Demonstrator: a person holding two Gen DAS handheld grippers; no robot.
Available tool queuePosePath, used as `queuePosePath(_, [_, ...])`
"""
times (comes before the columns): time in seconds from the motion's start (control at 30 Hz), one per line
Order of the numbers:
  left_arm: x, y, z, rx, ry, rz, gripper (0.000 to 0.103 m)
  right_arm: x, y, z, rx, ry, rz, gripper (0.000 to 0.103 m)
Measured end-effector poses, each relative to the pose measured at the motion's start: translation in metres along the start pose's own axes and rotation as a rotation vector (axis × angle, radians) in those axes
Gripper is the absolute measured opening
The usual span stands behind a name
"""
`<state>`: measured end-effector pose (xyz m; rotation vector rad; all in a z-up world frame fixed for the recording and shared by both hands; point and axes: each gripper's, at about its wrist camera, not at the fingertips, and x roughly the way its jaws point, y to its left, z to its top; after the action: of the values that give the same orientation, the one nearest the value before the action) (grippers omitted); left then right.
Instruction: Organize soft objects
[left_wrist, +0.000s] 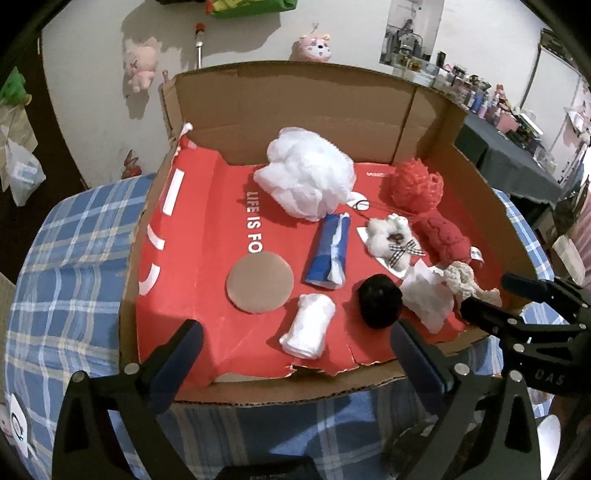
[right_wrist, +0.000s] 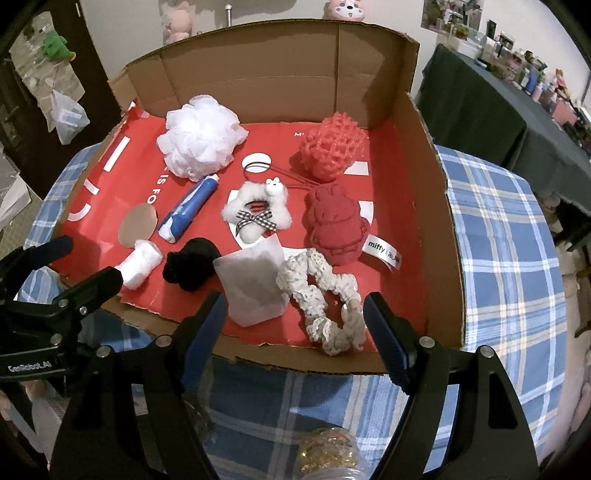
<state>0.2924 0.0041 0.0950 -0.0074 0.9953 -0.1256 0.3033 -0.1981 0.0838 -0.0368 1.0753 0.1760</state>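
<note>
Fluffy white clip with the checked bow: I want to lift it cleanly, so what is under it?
The fluffy clip lies on a white patch of the red liner. Whatever sits directly beneath it is hidden.

— The cardboard box (right_wrist: 436, 206)?
— Matt corrugated board with a smooth red printed liner. Beside its far wall, a white mesh bath pouf (right_wrist: 199, 136), gauzy.
— Near its front edge?
— A cream crocheted scrunchie (right_wrist: 321, 291), rough, and a black fuzzy pompom (right_wrist: 192, 266).

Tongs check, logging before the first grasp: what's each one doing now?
Left tongs: open, holding nothing.
Right tongs: open, holding nothing.
</note>
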Motion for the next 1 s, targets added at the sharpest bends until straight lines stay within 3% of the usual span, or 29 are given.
queuePosePath(1.0, [0.0078, -0.0021, -0.0061, 0.004, 0.001, 0.046, 0.103, 0.0067, -0.0022, -0.0051, 0.018, -0.001, -0.009, 0.076])
